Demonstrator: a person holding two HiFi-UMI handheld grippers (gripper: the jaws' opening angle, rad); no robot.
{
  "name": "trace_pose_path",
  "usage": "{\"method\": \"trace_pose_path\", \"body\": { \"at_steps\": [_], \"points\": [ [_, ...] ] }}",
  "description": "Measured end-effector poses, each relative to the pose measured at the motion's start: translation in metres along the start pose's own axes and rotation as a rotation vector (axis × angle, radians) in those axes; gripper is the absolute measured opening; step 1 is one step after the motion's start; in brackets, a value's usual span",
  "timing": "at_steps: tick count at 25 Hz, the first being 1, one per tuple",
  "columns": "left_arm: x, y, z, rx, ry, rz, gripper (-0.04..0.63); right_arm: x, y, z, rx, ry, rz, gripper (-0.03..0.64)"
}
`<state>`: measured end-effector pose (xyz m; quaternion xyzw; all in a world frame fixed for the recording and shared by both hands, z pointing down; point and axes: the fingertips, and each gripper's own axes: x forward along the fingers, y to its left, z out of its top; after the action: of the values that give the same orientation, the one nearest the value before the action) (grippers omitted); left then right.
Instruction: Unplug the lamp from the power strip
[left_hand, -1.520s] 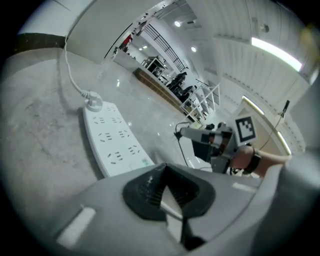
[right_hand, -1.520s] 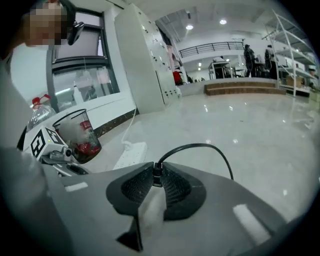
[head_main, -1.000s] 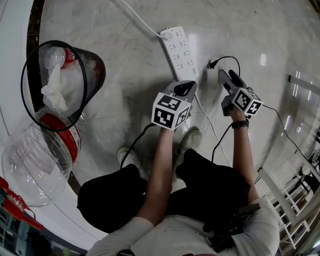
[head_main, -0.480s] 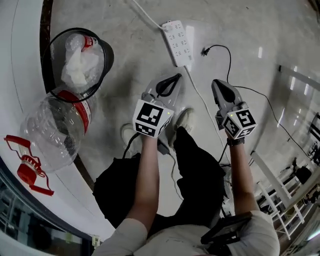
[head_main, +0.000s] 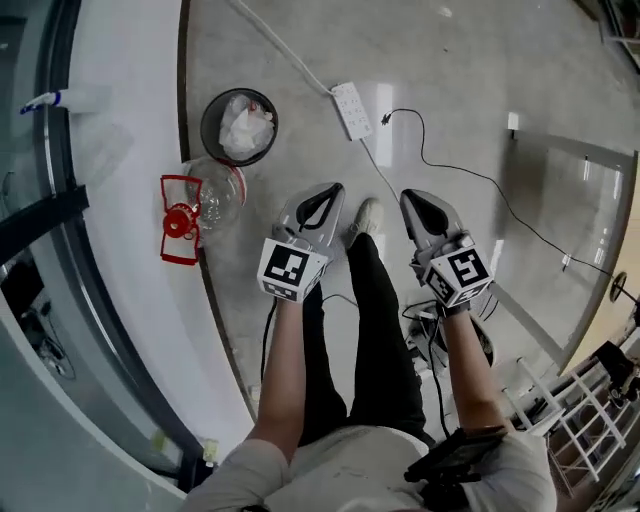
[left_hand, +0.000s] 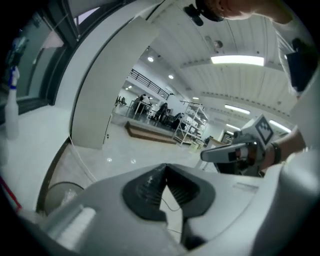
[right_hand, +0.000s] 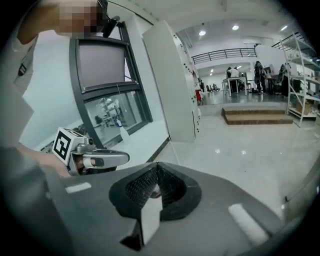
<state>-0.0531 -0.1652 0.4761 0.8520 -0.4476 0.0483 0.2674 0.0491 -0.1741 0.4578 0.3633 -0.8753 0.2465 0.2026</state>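
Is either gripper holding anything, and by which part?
Nothing. Left gripper and right gripper both have jaws together, empty; the plug lies loose on the floor.

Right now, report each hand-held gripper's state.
Left hand-held gripper: closed, empty.
Right hand-held gripper: just closed, nothing between its jaws.

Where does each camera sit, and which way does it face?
Head view: on the head, steeply down at power strip and bin; arms, legs, left gripper, right gripper show.
Left gripper view: on that gripper, toward distant shelves; its shut jaws.
Right gripper view: on that gripper, toward windows; its shut jaws.
Shared: each gripper view shows the other gripper.
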Motion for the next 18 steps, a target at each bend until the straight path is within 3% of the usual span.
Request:
{"method": "trace_pose_path", "body": {
  "at_steps": [3,7,10,14,18],
  "points": [
    [-0.046,-0.041,0.076,0.032,-0.014,-0.025,0.000,-0.054,0.046,0.066,-0.011,-0.054,0.002,0.008],
    [-0.083,-0.065,0.191,0.152,-0.156,-0.041,0.000,-0.106,0.087,0.164,-0.096,-0.220,-0.019,0.008],
    [-0.128,-0.112,0.245,0.186,-0.237,-0.037,0.000,-0.172,0.123,0.198,-0.129,-0.291,-0.027,0.008],
    [-0.174,-0.190,0.277,0.259,-0.304,-0.064,0.000,-0.256,0.152,0.203,-0.125,-0.396,-0.065,0.008],
    [-0.228,-0.272,0.252,0.331,-0.314,-0.064,0.000,-0.327,0.192,0.164,-0.060,-0.482,-0.058,0.009]
  ]
}}
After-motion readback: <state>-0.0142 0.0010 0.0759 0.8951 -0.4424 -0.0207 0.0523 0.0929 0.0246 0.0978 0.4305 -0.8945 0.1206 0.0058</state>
